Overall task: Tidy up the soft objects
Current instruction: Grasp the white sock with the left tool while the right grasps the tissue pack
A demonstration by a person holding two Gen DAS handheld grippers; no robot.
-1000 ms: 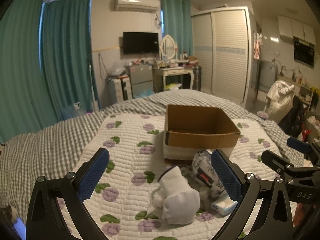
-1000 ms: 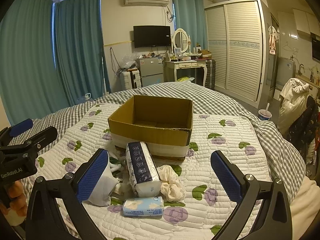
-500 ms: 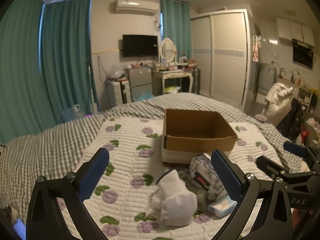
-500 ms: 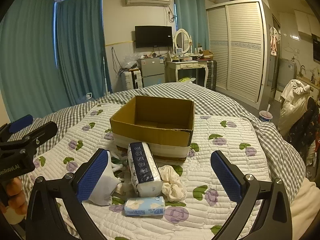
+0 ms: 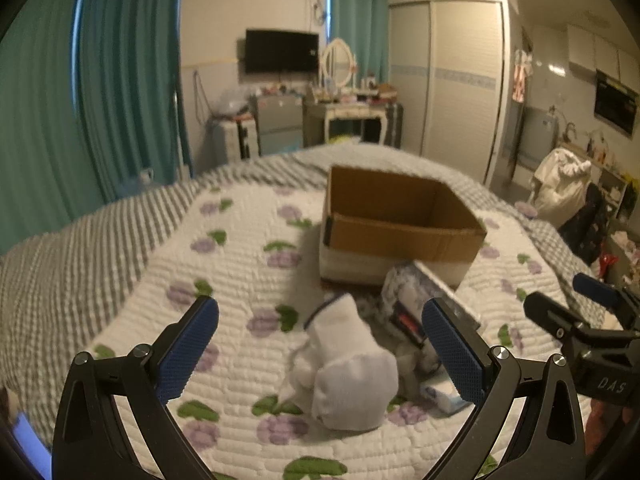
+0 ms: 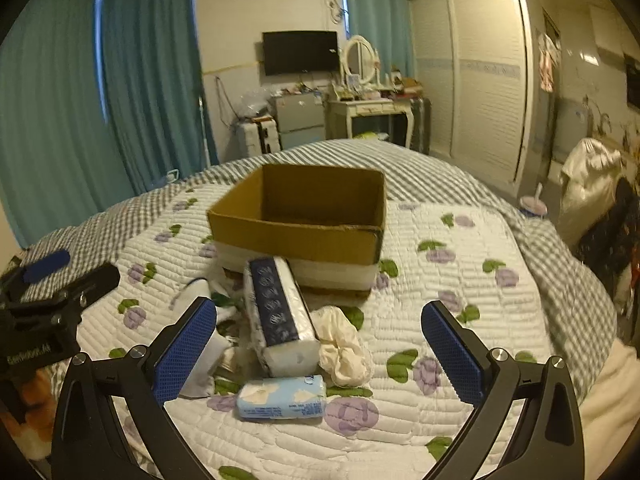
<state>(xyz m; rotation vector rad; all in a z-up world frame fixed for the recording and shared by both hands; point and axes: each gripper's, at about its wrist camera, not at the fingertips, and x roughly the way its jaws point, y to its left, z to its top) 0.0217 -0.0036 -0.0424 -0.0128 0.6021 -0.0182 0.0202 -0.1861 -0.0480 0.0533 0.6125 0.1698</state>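
— Progress so far? The cardboard box (image 6: pixel 304 216) near the middle of the quilt (image 6: pixel 460 312) looks empty.

— Nothing packed, I'd judge. The tissue pack (image 6: pixel 278 314), the small blue packet (image 6: pixel 282 398), the cream cloth (image 6: pixel 344 346) and the white sock bundle (image 5: pixel 346 368) all lie on the quilt just in front of the box's near wall.

— Orientation?

— The tissue pack's long axis runs toward the box, far end touching it; the packet lies crosswise.

— Grippers?

— Left gripper (image 5: pixel 320 354) and right gripper (image 6: pixel 318 354) both spread wide, holding nothing.
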